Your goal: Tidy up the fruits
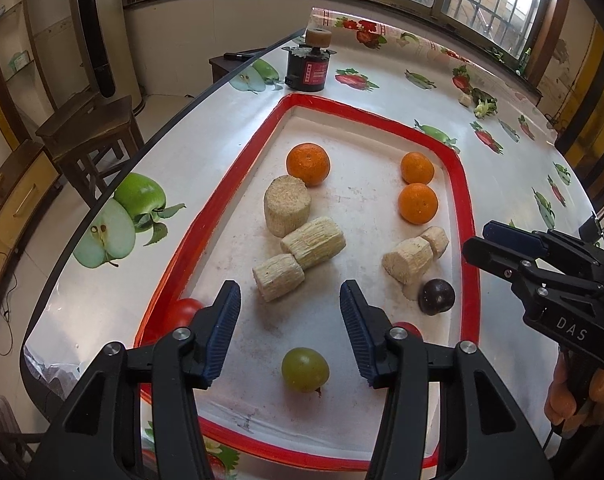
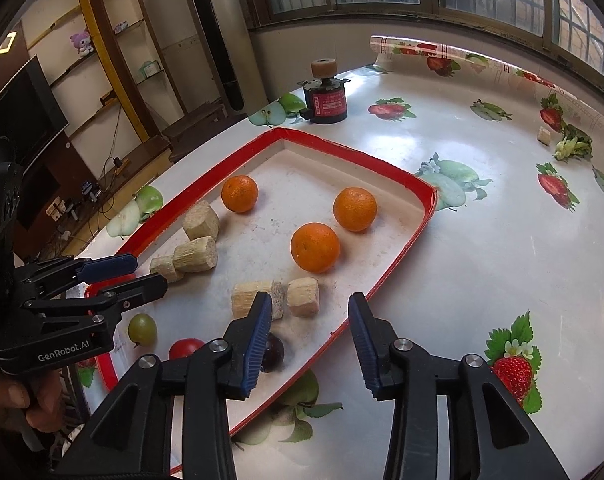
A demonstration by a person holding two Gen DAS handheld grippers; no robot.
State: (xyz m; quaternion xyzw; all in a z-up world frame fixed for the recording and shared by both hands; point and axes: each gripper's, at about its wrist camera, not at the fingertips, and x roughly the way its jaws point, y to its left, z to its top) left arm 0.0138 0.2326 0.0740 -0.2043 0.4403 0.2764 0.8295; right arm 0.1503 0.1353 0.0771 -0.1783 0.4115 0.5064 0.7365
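Observation:
A red-rimmed white tray [image 1: 466,200] [image 2: 406,178] holds three oranges [image 1: 308,163] [image 2: 315,247], several pale cane pieces [image 1: 313,242] [image 2: 195,255], a green plum [image 1: 305,369] [image 2: 142,329], a dark plum [image 1: 436,296] [image 2: 273,352] and two red fruits [image 1: 185,309] [image 2: 185,348]. My left gripper [image 1: 289,334] is open and empty, just above the green plum. My right gripper [image 2: 310,340] is open and empty over the tray's near right rim, its left finger beside the dark plum. It also shows at the right of the left wrist view [image 1: 502,248].
The tray lies on a fruit-print tablecloth [image 2: 482,260]. A black and red cylinder device [image 1: 306,68] [image 2: 328,104] stands beyond the tray. A green scrap and a small cane piece [image 2: 570,142] lie far right. A wooden stool [image 1: 89,136] stands off the table's left edge.

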